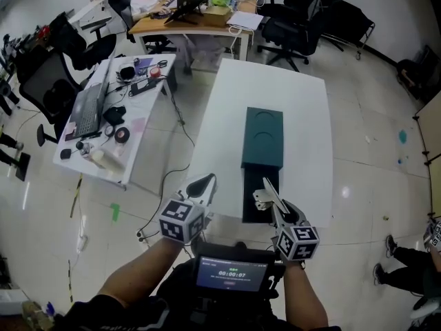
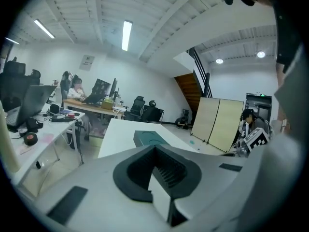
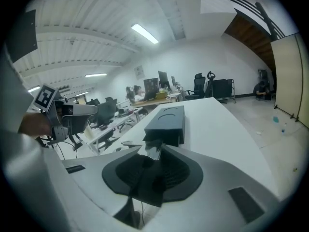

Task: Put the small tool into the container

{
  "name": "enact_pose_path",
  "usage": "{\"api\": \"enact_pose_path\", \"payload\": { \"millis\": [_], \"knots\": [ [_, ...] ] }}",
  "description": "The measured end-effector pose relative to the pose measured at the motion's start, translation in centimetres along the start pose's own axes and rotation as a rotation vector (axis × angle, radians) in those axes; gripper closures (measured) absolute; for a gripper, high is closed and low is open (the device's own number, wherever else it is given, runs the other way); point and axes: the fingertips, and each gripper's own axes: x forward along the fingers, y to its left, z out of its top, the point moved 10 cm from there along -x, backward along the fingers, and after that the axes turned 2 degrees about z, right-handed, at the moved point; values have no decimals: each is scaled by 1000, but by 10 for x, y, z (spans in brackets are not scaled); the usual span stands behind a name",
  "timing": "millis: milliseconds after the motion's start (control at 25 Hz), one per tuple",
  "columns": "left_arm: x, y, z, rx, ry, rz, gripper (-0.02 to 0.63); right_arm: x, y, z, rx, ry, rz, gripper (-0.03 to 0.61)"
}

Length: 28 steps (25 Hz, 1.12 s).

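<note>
A dark green container [image 1: 262, 135] lies lengthwise on the white table [image 1: 303, 116], its black drawer [image 1: 258, 202] pulled out toward me. My right gripper [image 1: 270, 193] hovers over that open drawer, shut on a small silvery metal tool [image 1: 260, 198]. In the right gripper view the tool [image 3: 150, 150] sticks out between the black pads [image 3: 166, 175], with the container [image 3: 166, 121] just beyond. My left gripper [image 1: 205, 183] hangs off the table's near left edge, shut and holding nothing. The left gripper view shows its pads [image 2: 169, 173] closed together, and the container [image 2: 150, 139] lies ahead.
A cluttered desk [image 1: 103, 126] with a laptop stands to the left across a strip of floor with cables. Office chairs [image 1: 293, 19] and a seated person [image 1: 146, 2] are at the back. Someone's legs [image 1: 406, 261] show at the right. A small screen [image 1: 231, 274] sits at my chest.
</note>
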Motion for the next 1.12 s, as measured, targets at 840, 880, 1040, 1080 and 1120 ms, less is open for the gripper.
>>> {"api": "enact_pose_path", "payload": {
  "millis": [840,880,1040,1080,1120],
  "knots": [
    [7,8,-35,-52,98,-5,583,35,-1,-21,-21,116,-55,476],
    [6,8,-35,-54,98,-6,583,37,-1,-21,-25,121,-58,476],
    [3,7,-36,-57,98,-7,583,47,0,-18,-51,148,-61,474],
    [3,7,-36,-58,98,-7,583,49,-1,-17,-64,153,-65,474],
    [2,6,-35,-58,98,-8,583,51,-1,-17,-78,161,-71,474]
  ]
}}
